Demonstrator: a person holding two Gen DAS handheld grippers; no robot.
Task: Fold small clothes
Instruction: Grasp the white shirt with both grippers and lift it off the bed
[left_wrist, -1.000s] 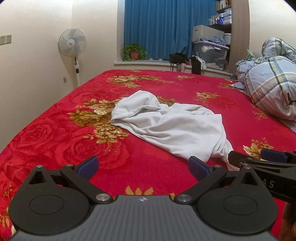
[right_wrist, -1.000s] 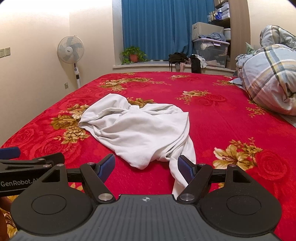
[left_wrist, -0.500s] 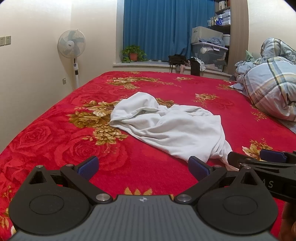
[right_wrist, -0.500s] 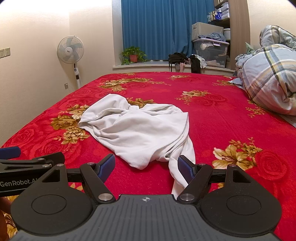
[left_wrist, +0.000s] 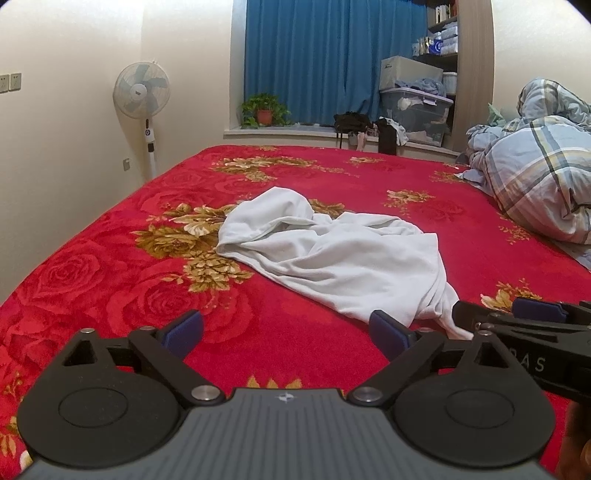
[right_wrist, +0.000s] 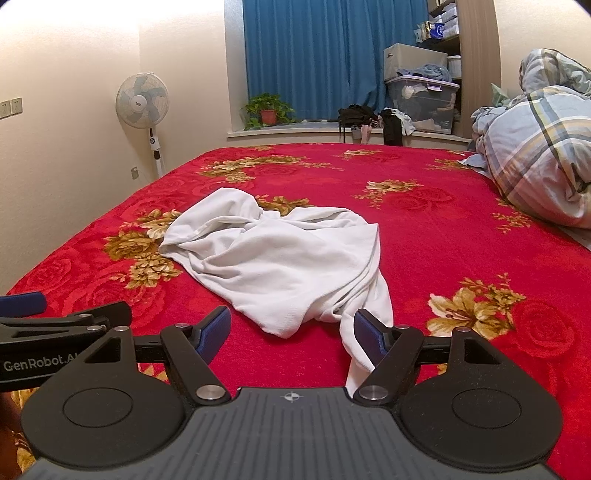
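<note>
A crumpled white garment (left_wrist: 332, 254) lies in a heap on the red floral bedspread (left_wrist: 110, 266); it also shows in the right wrist view (right_wrist: 280, 262). My left gripper (left_wrist: 286, 332) is open and empty, hovering just short of the garment's near left edge. My right gripper (right_wrist: 291, 332) is open and empty, its right finger beside a trailing strip of the garment (right_wrist: 369, 332). The right gripper shows at the right edge of the left wrist view (left_wrist: 524, 325), and the left gripper at the left edge of the right wrist view (right_wrist: 55, 325).
A bunched plaid duvet (left_wrist: 535, 184) lies at the bed's right side. A standing fan (left_wrist: 142, 92) stands by the left wall. A windowsill with a potted plant (left_wrist: 264, 110), bags and storage boxes (left_wrist: 415, 110) runs behind the bed.
Both views have shifted very slightly toward the garment. Both grippers stay open and the garment has not moved.
</note>
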